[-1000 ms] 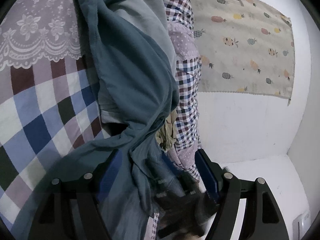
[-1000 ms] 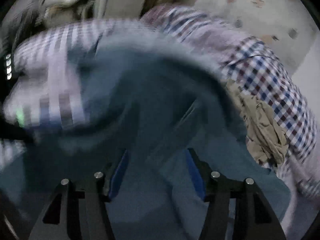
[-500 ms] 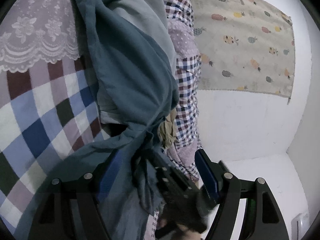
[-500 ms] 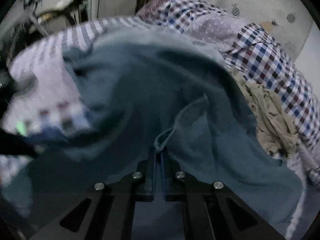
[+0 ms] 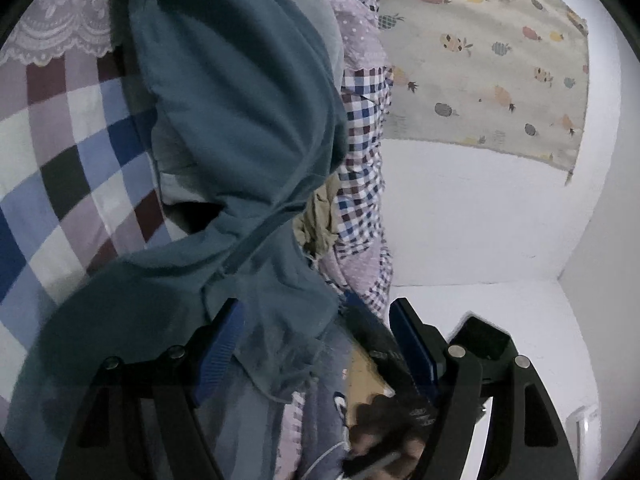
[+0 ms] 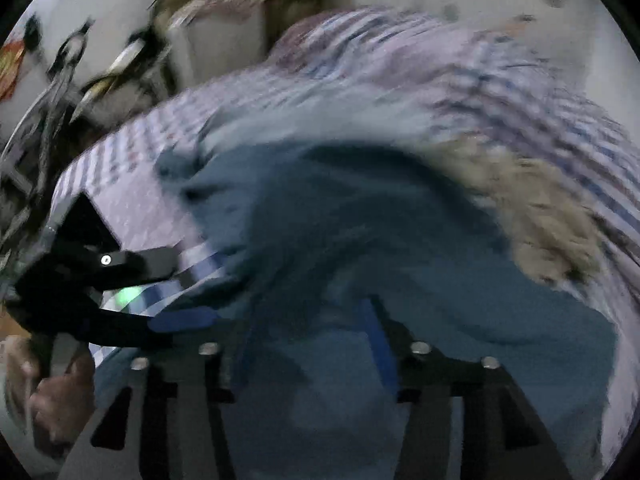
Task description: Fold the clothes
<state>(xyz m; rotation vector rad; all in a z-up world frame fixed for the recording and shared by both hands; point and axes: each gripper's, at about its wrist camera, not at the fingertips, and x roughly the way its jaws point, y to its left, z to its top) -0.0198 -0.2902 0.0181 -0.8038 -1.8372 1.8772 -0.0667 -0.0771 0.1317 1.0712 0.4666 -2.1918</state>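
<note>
Checked bedspread (image 5: 60, 152) filled the left of the left wrist view: big blue, white and maroon squares, with a lace-edged lilac cloth (image 5: 60, 28) at its upper corner. White wall (image 5: 480, 208) on the right, with a pineapple-print cloth (image 5: 480, 52) across it higher up.

Teal garment (image 5: 240, 128) lay bunched on the bedspread, running from the top of the view down to the left tool (image 5: 316, 352). Its paler inner face showed at the upper edge. In the right wrist view the same garment (image 6: 360, 240) covered the middle, heavily motion-blurred.

Small-check shirt (image 5: 360, 140) lay along the garment's right side, with lilac dotted patches in it. A crumpled tan cloth (image 5: 320, 220) sat between the shirt and the teal garment, touching both; also seen at right in the right wrist view (image 6: 540, 220).

Left tool: blue pads (image 5: 218, 356) wide apart, a fold of teal fabric hanging loose between them, not clamped. Right tool (image 6: 304, 344): fingers spread, teal fabric lying across the gap, no grip visible; blur limits detail.

The left tool also showed at the left edge of the right wrist view (image 6: 180, 292), with a hand (image 6: 60, 400) on its handle below.
</note>
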